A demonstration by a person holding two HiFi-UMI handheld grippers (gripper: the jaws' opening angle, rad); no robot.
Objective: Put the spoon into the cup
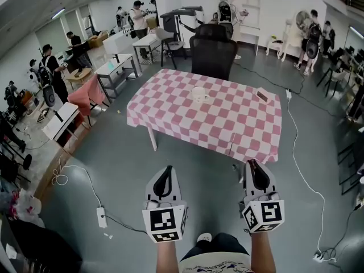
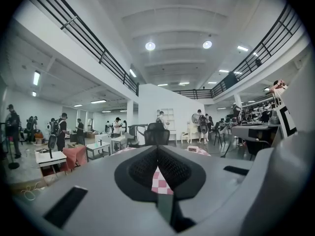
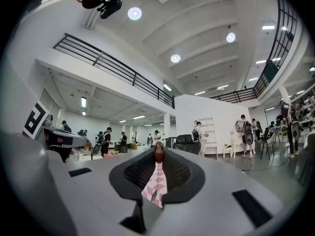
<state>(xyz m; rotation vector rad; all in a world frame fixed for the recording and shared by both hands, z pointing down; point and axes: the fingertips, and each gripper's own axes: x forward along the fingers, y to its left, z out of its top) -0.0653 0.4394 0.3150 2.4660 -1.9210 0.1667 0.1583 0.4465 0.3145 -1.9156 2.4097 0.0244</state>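
Both grippers are held level over the grey floor point(image 1: 114, 169), short of the near edge of the tabletop point(image 1: 227, 124), which has a pink-and-white checked cloth.

L side: left gripper point(image 1: 166, 172) is grey plastic w/ black ribbed pads. In the left gripper view its jaws point(image 2: 157, 149) meet at the tips, w/ only a thin wedge of checked cloth showing lower down. Nothing between them.

R side: right gripper point(image 1: 254, 165) is the same build. In the right gripper view its jaws point(image 3: 158, 157) are nearly together, clamped on a thin spoon w/ a brown rounded end point(image 3: 158, 152). The brown end sits at the jaw tips, and a slim stem runs down the gap to a small dark oval tip.

White cup point(image 1: 199, 94) stands upright on the far half of the tabletop, approx. mid-width, well apart from both grippers. A small brownish box point(image 1: 263, 95) lies near the tabletop's far right corner. A black office chair point(image 1: 213, 53) stands just behind the far edge.
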